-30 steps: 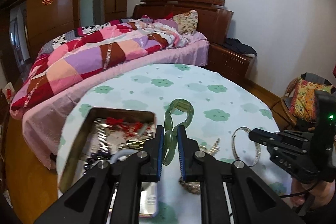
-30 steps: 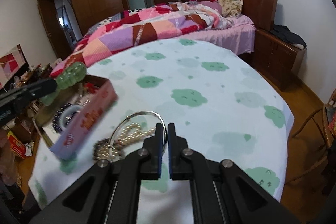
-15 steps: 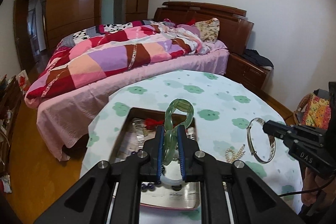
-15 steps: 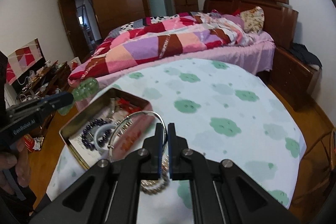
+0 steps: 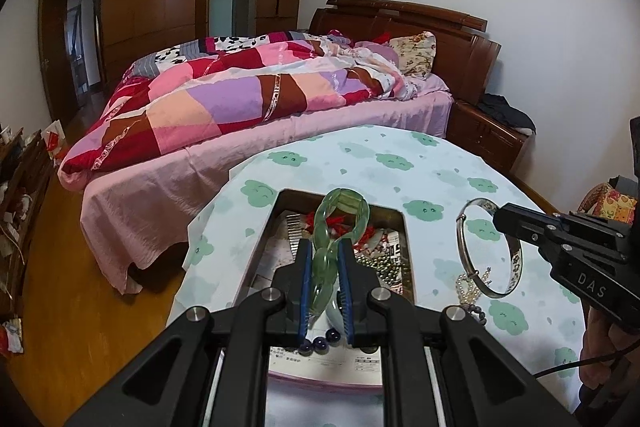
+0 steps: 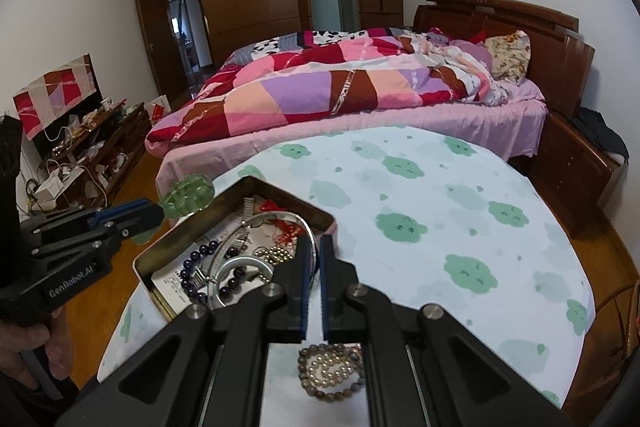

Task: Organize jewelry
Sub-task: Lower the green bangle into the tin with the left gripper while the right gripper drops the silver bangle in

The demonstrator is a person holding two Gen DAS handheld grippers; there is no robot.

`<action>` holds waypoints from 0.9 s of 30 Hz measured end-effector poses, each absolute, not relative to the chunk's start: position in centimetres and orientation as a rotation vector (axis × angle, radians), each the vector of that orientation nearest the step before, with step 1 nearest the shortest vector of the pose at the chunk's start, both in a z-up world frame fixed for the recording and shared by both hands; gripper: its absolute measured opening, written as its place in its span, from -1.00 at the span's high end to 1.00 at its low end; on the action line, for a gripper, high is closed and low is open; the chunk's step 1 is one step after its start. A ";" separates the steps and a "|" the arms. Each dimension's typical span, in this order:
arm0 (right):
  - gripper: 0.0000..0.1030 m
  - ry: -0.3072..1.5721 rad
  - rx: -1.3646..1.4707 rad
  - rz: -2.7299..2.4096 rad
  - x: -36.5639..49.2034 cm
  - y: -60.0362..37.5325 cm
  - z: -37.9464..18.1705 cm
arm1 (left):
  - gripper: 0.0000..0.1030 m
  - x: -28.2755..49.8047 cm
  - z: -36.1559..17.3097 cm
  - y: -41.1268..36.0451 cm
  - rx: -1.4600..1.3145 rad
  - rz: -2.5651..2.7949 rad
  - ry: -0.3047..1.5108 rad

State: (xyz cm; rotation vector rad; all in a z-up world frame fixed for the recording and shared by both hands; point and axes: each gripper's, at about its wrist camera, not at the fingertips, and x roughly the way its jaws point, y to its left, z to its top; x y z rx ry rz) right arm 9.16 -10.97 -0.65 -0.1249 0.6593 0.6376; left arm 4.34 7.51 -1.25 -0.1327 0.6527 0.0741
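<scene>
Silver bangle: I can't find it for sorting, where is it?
Silver bangle is clamped in the right gripper, held above the tin's right edge.

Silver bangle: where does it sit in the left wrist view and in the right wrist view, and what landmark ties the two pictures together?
Left wrist view: the silver bangle hangs at right, pinched by the right gripper, above the tablecloth beside the tin.
Right wrist view: the silver bangle is low centre, held over the open tin.
Shared landmark: the open tin of jewelry.
</scene>
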 end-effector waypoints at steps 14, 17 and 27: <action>0.91 0.675 -0.172 0.651 9.1 -8.4 -1.5 | 0.77 4.1 -2.2 8.8 -0.153 0.088 0.671; 0.91 0.678 -0.180 0.651 9.2 -8.0 -1.6 | 0.77 4.1 -2.3 8.9 -0.155 0.091 0.673; 0.91 0.704 -0.196 0.650 9.9 -6.7 -2.2 | 0.77 4.0 -3.2 9.6 -0.158 0.102 0.687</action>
